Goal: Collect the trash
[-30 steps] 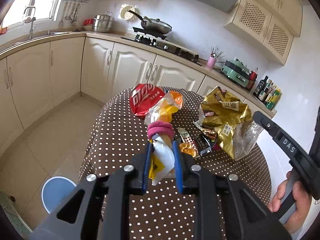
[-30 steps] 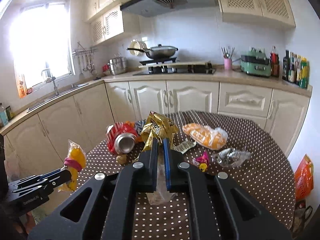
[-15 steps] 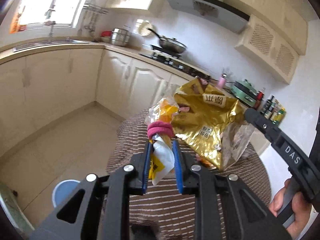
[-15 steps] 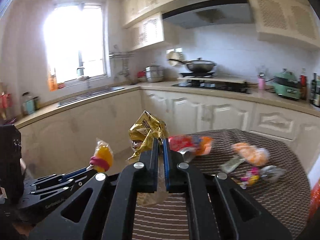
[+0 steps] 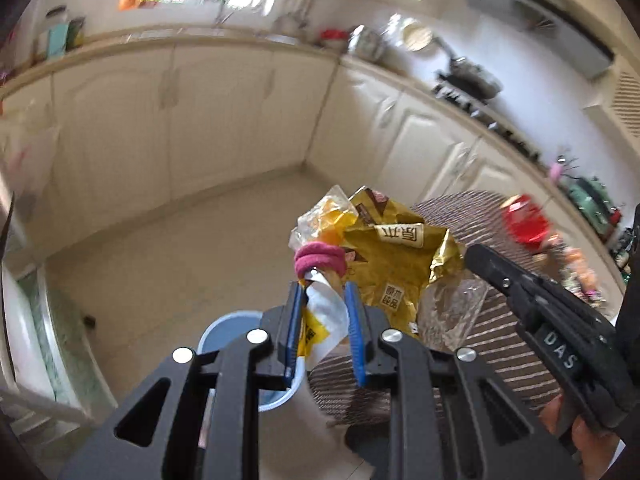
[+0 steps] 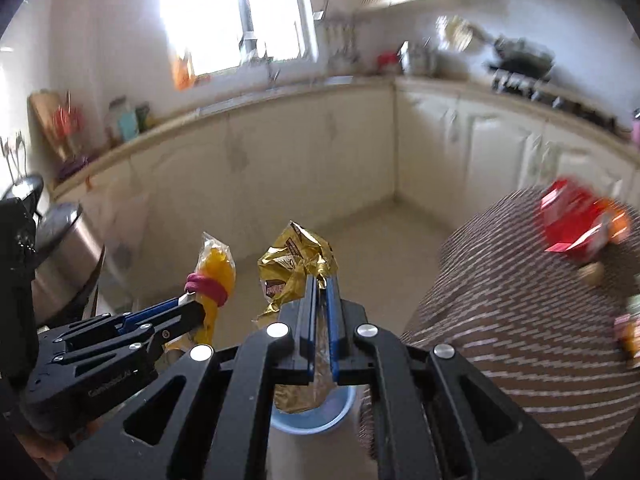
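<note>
Gold wrapper [image 6: 298,254] clenched in right claw [image 6: 320,284] — left claw [image 5: 324,292] grips yellow bag [image 5: 320,320].

Cream cabinets [image 6: 280,160] run along two walls under a pale counter [image 6: 256,98], meeting in a corner above a beige tiled floor [image 5: 192,248]. A bright window [image 6: 232,12] over the sink floods the room with daylight. A stove with a pan [image 6: 520,60] stands further right, under a range hood [image 5: 536,12].
</note>
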{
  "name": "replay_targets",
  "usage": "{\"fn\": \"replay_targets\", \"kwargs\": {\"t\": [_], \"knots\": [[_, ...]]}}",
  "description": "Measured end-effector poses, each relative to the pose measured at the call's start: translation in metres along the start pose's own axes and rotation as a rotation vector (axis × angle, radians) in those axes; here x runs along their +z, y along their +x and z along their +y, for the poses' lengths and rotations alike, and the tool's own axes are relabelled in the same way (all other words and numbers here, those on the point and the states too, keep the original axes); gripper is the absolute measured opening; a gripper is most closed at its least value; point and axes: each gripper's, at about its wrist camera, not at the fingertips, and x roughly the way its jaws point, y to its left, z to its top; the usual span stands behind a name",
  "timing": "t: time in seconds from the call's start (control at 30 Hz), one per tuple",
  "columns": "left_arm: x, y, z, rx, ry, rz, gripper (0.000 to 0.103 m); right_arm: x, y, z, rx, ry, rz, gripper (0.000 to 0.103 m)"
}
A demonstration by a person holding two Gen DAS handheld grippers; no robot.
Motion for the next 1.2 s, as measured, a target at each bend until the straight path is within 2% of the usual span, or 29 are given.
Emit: {"fn": "replay_targets", "kwargs": {"t": [0.2,0.43,0.6,0.7,0.77,0.9,0.97,1.13,1.2], "knots": [[-0.02,0.073,0.053,0.043,-0.086,0.142,0.02,-0.03,0.095,0.003,0.02,0.019,0.17,0.004],[-0.04,0.152,0.093,0.097,-0.134,0.286,0.02,-0.059,0.182,0.004,0.016,0.036,0.296,0.005],[-0.048,0.195,0.106,0.116,-0.154,0.35,0.02,-0.075,0.224,-0.001,0.014,0.063,0.374,0.02],[-0.053,0.208,0.111,0.121,-0.156,0.374,0.02,-0.08,0.23,-0.004,-0.003,0.065,0.388,0.025],[-0.057,0.218,0.112,0.119,-0.156,0.393,0.02,-0.081,0.231,-0.008,-0.015,0.069,0.39,0.044],[-0.062,0.23,0.108,0.115,-0.153,0.417,0.02,-0.078,0.225,-0.012,-0.04,0.054,0.386,0.052],[-0.065,0.236,0.107,0.114,-0.148,0.428,0.021,-0.076,0.222,-0.013,-0.07,0.029,0.381,0.07],[-0.064,0.239,0.098,0.111,-0.137,0.438,0.021,-0.07,0.218,-0.021,-0.095,0.019,0.36,0.073],[-0.06,0.238,0.093,0.107,-0.129,0.43,0.021,-0.069,0.214,-0.022,-0.114,0.015,0.348,0.078]]}}
